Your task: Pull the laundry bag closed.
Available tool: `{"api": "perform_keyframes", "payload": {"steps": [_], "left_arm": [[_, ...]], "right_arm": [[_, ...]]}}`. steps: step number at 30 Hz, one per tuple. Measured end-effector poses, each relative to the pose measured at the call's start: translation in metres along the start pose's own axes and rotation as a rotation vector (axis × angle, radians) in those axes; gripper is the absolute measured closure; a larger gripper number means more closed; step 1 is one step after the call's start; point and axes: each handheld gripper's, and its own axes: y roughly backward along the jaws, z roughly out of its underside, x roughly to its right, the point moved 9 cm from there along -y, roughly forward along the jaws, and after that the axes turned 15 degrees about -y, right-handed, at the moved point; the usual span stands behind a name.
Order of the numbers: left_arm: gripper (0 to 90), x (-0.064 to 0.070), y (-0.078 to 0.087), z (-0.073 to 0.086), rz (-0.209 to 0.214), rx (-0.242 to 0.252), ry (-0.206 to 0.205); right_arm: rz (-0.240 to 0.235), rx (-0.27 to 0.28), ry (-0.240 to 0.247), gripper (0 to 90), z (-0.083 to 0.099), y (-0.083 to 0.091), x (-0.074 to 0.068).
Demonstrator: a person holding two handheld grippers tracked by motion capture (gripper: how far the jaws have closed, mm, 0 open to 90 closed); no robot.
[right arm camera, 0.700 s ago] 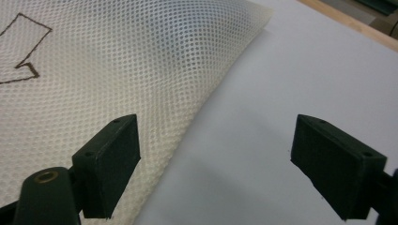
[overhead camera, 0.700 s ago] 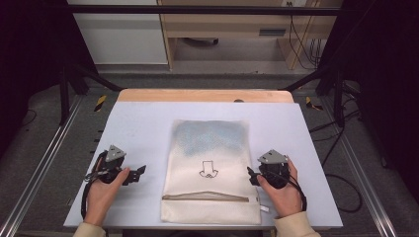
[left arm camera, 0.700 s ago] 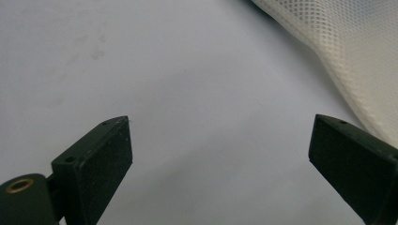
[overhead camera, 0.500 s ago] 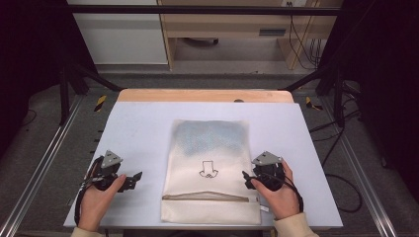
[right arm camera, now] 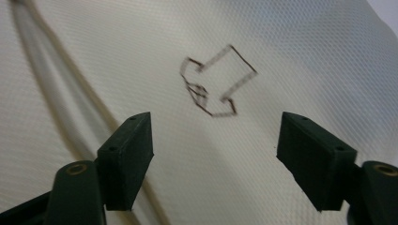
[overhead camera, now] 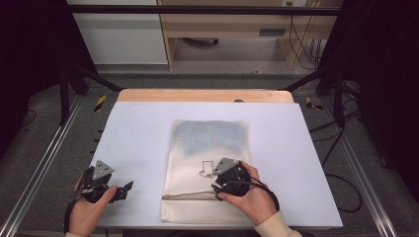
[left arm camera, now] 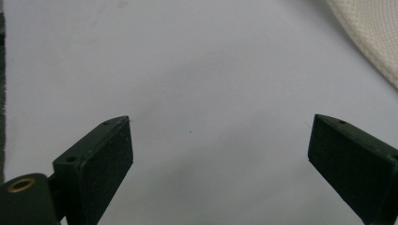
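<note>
While over cloth bag [overhead camera: 205, 148], right tool [right arm camera: 213, 140] gapes | left tool [left arm camera: 220, 150] likewise

So my right gripper [overhead camera: 216, 186] slid in from the bag's right edge and is now sitting over the cream cloth bag [overhead camera: 207, 148], just below and right of the little arrow drawing [overhead camera: 206, 169], jaws wide apart. My left gripper [overhead camera: 127, 187] drifted down and a bit left toward the table's [overhead camera: 143, 128] near corner, farther from the bag than before, jaws spread too.
</note>
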Motion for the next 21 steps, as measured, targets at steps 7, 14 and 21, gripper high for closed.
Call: {"api": "perform_keyframes", "payload": {"steps": [7, 14, 21], "left_arm": [[7.6, -0.011, -0.001, 0.001, -0.018, 0.005, 0.026], [7.8, -0.017, -0.002, 0.001, -0.024, 0.018, 0.044], [7.9, -0.018, -0.001, -0.001, -0.023, 0.035, 0.063]], "right_arm": [[-0.138, -0.084, 0.105, 44.1, -0.026, -0.011, -0.049], [-0.175, -0.165, 0.198, 51.2, -0.041, -0.02, -0.073], [-0.212, -0.199, 0.258, 60.2, -0.052, -0.023, -0.089]]}}
